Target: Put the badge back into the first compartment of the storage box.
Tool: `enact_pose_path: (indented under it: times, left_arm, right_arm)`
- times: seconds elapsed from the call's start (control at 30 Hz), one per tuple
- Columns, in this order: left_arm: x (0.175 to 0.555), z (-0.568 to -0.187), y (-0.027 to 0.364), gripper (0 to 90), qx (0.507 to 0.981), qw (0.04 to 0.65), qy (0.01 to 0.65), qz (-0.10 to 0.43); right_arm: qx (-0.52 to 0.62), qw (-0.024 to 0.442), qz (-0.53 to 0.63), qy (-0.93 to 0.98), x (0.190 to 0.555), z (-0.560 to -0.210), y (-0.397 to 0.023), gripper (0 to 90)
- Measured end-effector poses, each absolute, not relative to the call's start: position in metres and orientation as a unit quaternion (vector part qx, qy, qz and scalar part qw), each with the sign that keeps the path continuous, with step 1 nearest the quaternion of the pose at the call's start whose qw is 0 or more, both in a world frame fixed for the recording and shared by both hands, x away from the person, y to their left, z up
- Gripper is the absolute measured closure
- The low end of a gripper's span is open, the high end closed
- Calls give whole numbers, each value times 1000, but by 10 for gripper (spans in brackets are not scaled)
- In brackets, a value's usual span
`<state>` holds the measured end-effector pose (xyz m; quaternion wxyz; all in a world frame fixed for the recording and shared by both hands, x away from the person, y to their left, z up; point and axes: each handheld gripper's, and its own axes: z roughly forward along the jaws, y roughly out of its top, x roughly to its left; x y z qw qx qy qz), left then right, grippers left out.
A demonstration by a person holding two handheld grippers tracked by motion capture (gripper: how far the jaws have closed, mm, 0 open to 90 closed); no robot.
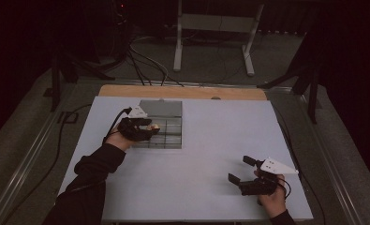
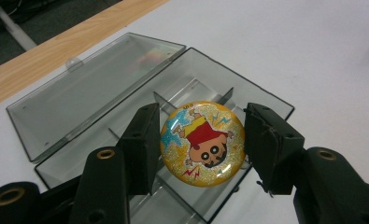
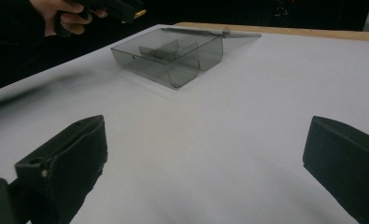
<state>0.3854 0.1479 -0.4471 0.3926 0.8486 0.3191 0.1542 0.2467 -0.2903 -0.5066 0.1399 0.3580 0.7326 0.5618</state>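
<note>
Operator: Badge [image 2: 202,143] status: clamped edge-on between the pads of the left gripper [image 2: 198,144], at the centre of the left gripper view, hanging above the divided compartments of the clear box [image 2: 261,100]. In the high view the left gripper [image 1: 151,127] sits left of centre, over the box [image 1: 166,133].

Technician: Risk one is slippage. The badge face looks domed and glossy and only its rim is pinched, so it could rotate or drop if the grip loosens over a divider wall [image 2: 166,100].

Operator: And the lid [image 2: 86,91]?

Technician: It lies open flat toward the upper left of that view. A badge landing on a divider would likely tilt and block closing.

Operator: Right gripper [image 1: 245,171]?

Technician: Jaws spread wide and empty, at the lower right of the high view, well apart from the box. The light box may skid if nudged.
</note>
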Motion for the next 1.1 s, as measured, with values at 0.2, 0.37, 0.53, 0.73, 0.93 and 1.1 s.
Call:
enact_pose_path:
  times: [0.2, 0.37, 0.53, 0.73, 0.93, 1.1]
  left_arm:
    - [390, -448, 154, 483, 844, 392, 330, 158]
    - [394, -448, 159, 483, 841, 390, 339, 159]
    - [397, -450, 164, 484, 839, 386, 348, 162]
    - [401, -455, 169, 483, 837, 380, 359, 161]
    - [406, -461, 173, 483, 834, 375, 370, 161]
    - [410, -466, 175, 483, 834, 371, 375, 162]
  right_arm:
    - [358, 140, 562, 732, 246, -506, -290, 0]
    - [358, 140, 562, 732, 246, -506, -290, 0]
    - [357, 141, 562, 733, 246, -506, -290, 0]
    - [355, 142, 562, 733, 246, -506, -290, 0]
    - [356, 141, 562, 733, 246, -506, -290, 0]
    - [356, 141, 561, 734, 246, -506, -290, 0]
